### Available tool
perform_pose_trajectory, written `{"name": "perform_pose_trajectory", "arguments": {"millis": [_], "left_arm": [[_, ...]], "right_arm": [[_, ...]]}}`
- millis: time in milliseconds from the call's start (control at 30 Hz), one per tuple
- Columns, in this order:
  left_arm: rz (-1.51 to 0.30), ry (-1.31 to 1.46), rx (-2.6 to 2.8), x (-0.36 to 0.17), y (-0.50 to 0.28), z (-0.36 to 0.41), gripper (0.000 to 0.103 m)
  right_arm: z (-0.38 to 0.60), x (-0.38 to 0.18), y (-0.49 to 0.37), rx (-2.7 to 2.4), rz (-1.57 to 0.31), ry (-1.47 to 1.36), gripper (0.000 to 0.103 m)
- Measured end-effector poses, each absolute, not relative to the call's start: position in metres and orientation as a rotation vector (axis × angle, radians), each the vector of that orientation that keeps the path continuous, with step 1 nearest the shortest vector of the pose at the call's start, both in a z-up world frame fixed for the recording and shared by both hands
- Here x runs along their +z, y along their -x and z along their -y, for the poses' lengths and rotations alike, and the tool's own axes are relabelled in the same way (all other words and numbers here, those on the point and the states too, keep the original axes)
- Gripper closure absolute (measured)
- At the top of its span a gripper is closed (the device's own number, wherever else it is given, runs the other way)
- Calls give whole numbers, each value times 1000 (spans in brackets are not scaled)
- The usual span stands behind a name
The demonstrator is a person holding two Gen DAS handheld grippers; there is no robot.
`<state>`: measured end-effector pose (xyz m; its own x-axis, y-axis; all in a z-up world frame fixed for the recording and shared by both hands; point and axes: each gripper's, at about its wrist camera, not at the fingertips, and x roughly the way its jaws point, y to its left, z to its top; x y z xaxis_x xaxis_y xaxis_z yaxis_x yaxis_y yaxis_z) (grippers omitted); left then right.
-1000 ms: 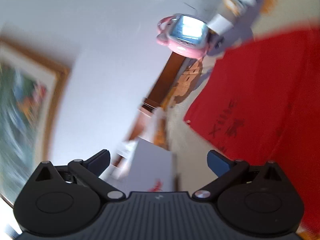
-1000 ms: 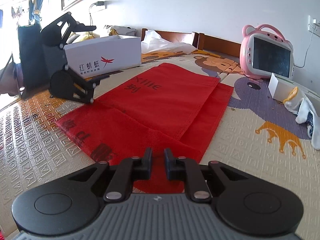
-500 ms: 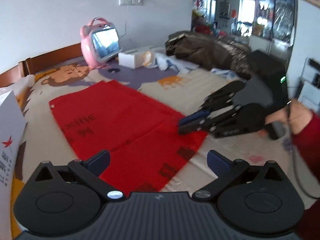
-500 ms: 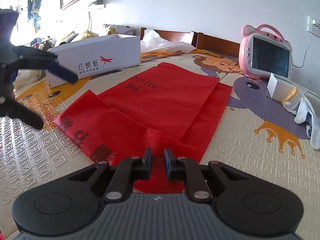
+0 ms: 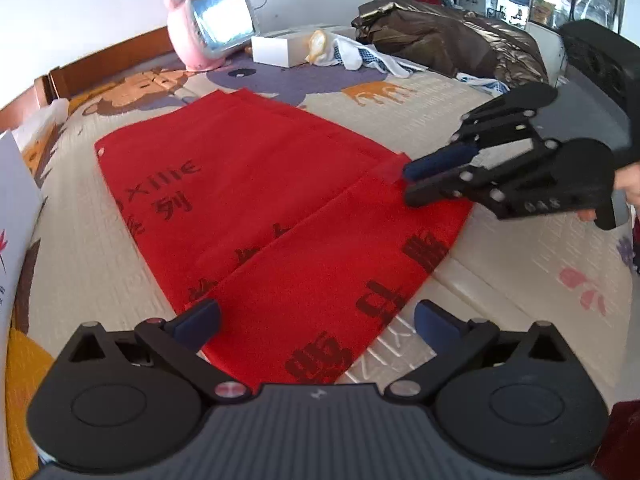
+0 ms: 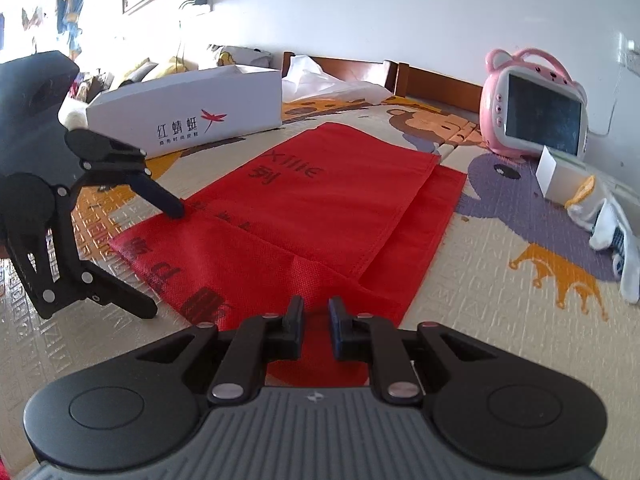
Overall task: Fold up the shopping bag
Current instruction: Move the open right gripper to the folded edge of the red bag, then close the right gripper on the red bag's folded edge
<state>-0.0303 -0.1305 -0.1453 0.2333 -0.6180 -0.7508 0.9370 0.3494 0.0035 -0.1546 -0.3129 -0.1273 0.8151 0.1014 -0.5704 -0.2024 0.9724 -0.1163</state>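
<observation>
We judge the red non-woven shopping bag, flat on the play mat, light and limp (grip its hems); left gripper gapes at six o'clock, right gripper opening over its corner.

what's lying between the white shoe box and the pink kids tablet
The far end of the red shopping bag on the play mat, with a crumpled white plastic bag behind, seen in the right wrist view.

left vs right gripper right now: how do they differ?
Left gripper: jaws spread wide above the flat red fabric shopping bag, gripping nothing. Right gripper: jaws narrow and opening, the bag's corner between them. Shared: both are black, with blue pads, and sit at the bag's near edge.
</observation>
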Motion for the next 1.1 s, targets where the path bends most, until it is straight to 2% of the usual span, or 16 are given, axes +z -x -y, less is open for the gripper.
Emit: {"name": "perform_pose_trajectory", "arguments": {"millis": [100, 133, 167, 200, 300, 600, 700, 867, 1033, 1100], "left_arm": [[-739, -524, -1147, -145, 29, 129, 0], [-740, -526, -1152, -145, 28, 128, 0], [-741, -528, -1155, -145, 28, 127, 0], [-741, -529, -1156, -145, 27, 128, 0], [-739, -530, -1159, -146, 27, 128, 0], [-739, -533, -1166, -145, 27, 129, 0], [-738, -534, -1169, -146, 28, 128, 0], [-733, -533, -1175, -146, 28, 128, 0], [-731, -536, -1184, -146, 28, 128, 0], [-730, -537, -1186, -146, 28, 128, 0]], "right_arm": [[303, -120, 179, 216, -472, 315, 64], [299, -118, 189, 239, -425, 370, 55], [291, -119, 203, 266, -388, 517, 48], [283, -124, 215, 274, -382, 681, 47], [277, -137, 229, 265, -414, 941, 47], [272, -139, 219, 428, -511, 1163, 47], [264, -137, 207, 440, -532, 1203, 42], [244, -156, 193, 385, -428, 1355, 37], [234, -165, 189, 356, -296, 1429, 36], [232, -168, 185, 360, -286, 1457, 39]]}}
